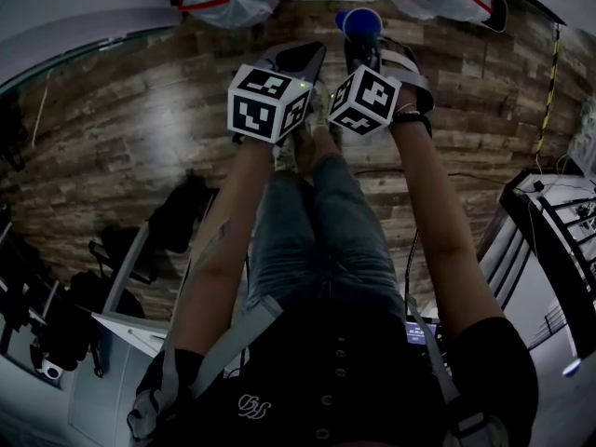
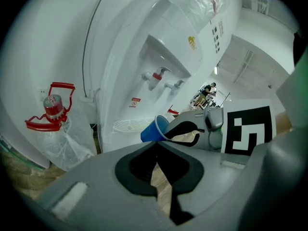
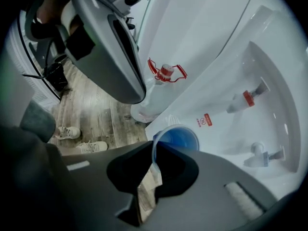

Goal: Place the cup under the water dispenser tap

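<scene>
Floorboards (image 1: 112, 138) are seen underfoot, with a white water dispenser (image 2: 159, 47) dead ahead and a bagged jug (image 2: 53, 109) parked beside it. The blue cup (image 3: 180, 138) is pinched by its rim in the right gripper (image 3: 153, 147), clear of the taps (image 2: 156, 76). The left gripper (image 2: 156, 146) is closed up, nothing in it.

The dispenser recess (image 2: 166, 57) stands open between taps (image 2: 157, 76) and drip grille (image 2: 129, 125); a bagged bottle (image 2: 54, 110) stands beside its base.

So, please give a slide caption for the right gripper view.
Right gripper holds a blue cup by its rim near the water dispenser.
</scene>
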The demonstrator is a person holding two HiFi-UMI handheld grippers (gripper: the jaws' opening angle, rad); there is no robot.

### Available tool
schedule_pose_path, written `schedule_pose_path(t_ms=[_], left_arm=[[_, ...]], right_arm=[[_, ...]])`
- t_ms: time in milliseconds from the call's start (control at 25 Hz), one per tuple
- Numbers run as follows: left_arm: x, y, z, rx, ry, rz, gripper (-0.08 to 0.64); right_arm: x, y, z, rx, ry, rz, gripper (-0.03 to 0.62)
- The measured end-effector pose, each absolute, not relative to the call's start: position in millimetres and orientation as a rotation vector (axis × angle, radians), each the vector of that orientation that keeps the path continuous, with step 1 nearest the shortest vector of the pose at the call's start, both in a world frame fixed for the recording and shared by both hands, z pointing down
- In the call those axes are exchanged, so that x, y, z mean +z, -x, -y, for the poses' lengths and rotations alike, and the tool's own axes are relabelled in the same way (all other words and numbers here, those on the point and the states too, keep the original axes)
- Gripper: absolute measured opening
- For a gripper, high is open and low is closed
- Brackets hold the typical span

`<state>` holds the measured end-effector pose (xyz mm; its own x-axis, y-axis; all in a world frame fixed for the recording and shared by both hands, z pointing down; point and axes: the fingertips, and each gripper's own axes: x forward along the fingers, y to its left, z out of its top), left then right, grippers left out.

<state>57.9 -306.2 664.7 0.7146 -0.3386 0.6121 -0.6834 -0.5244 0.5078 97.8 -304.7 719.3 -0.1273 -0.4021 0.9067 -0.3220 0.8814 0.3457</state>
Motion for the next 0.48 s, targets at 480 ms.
schedule_pose_path(t_ms=[480], left_arm=[[683.7,-62.3,328.8,0.547,-2.2,0.814,0.005]], right_arm=[[758.1,-94.7,334.5,-0.093,-0.475,1.728,0.021]])
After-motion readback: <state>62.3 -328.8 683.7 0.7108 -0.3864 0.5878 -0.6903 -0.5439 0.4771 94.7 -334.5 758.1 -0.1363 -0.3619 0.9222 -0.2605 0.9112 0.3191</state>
